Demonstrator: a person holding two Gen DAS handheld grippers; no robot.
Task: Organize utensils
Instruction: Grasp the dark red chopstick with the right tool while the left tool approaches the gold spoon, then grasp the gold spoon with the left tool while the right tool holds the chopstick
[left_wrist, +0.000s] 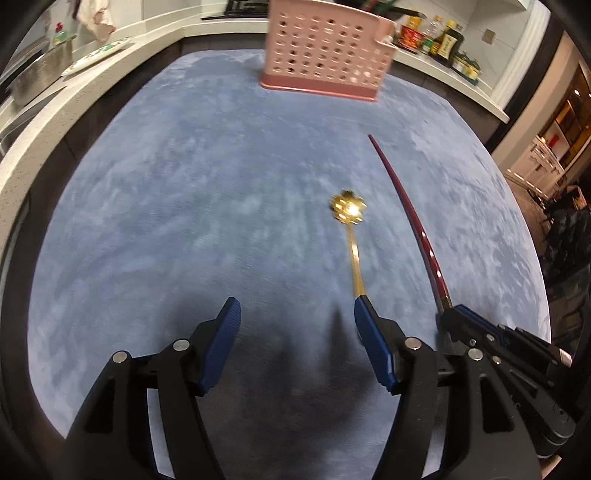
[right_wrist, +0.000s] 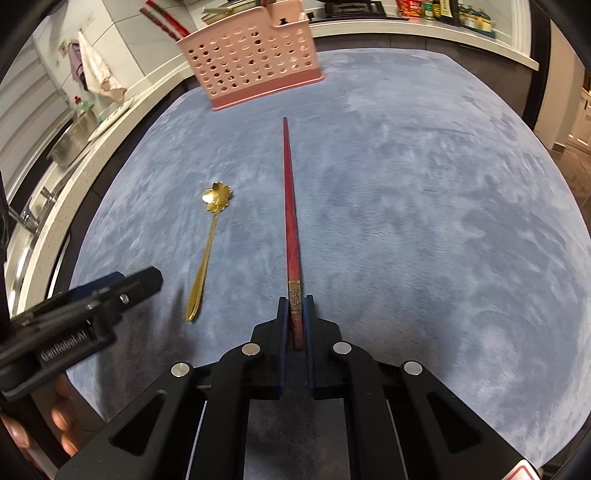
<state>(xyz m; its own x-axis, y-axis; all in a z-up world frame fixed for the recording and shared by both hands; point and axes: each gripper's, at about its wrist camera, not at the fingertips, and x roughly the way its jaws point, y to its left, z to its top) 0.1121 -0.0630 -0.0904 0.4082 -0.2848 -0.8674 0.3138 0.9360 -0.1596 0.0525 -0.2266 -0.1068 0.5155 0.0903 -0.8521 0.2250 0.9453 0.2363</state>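
Right gripper (right_wrist: 295, 317) jaws clamp the red chopstick (right_wrist: 290, 206) at its butt end, tip aimed at the pink holder (right_wrist: 255, 62) for insertion; left gripper (left_wrist: 297, 332) jaws spread beside the gold spoon (right_wrist: 208, 236), likely next.

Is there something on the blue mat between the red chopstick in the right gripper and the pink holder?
Nothing visible blocks it. The red chopstick, held by the right gripper, points toward the pink utensil holder over bare blue mat. The gold spoon lies to its left, apart from that path.

Pink caddy (left_wrist: 325, 48) top cropped; spoon (left_wrist: 352, 236) handle end behind left claw (left_wrist: 297, 325).
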